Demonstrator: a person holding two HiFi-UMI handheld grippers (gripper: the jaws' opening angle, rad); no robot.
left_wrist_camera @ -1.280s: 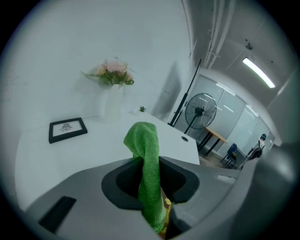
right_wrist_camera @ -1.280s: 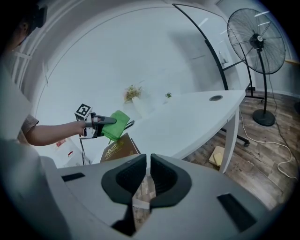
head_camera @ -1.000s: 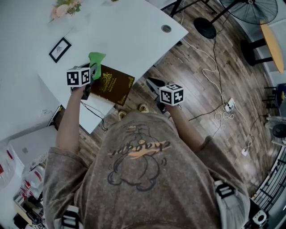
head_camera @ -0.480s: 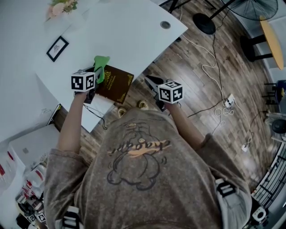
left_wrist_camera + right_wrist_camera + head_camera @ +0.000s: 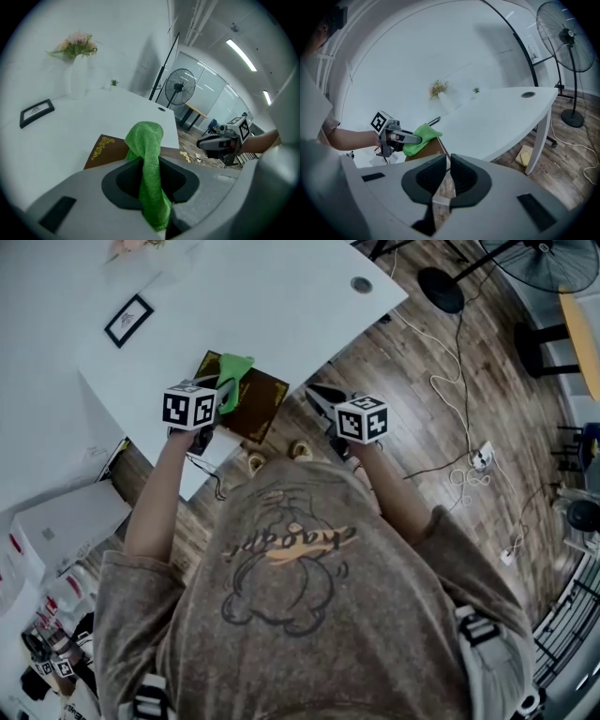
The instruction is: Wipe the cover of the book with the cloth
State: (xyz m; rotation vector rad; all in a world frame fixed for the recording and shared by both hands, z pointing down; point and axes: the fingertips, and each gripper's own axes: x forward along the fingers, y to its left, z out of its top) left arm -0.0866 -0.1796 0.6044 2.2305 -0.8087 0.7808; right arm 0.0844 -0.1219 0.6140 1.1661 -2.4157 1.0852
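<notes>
A brown book (image 5: pixel 255 401) with gold ornament lies near the front edge of the white table (image 5: pixel 281 306). My left gripper (image 5: pixel 221 393) is shut on a green cloth (image 5: pixel 232 378), which hangs over the book's far left part. In the left gripper view the cloth (image 5: pixel 149 159) rises from between the jaws, with the book (image 5: pixel 107 147) just beyond. My right gripper (image 5: pixel 319 397) hovers off the table's edge to the right of the book, above the wooden floor. Its jaws (image 5: pixel 449 171) are shut with nothing between them. From the right gripper view I see the left gripper (image 5: pixel 396 137) and the cloth (image 5: pixel 420 137).
A small black picture frame (image 5: pixel 128 320) and a vase of flowers (image 5: pixel 77 47) stand farther back on the table. A round cable hole (image 5: pixel 361 284) is near the table's right corner. A standing fan (image 5: pixel 567 37) and loose cables (image 5: pixel 459 399) are on the wooden floor.
My left gripper has carried the cloth from the book's far left corner further in over the cover. The right gripper has stayed beside the table edge.
</notes>
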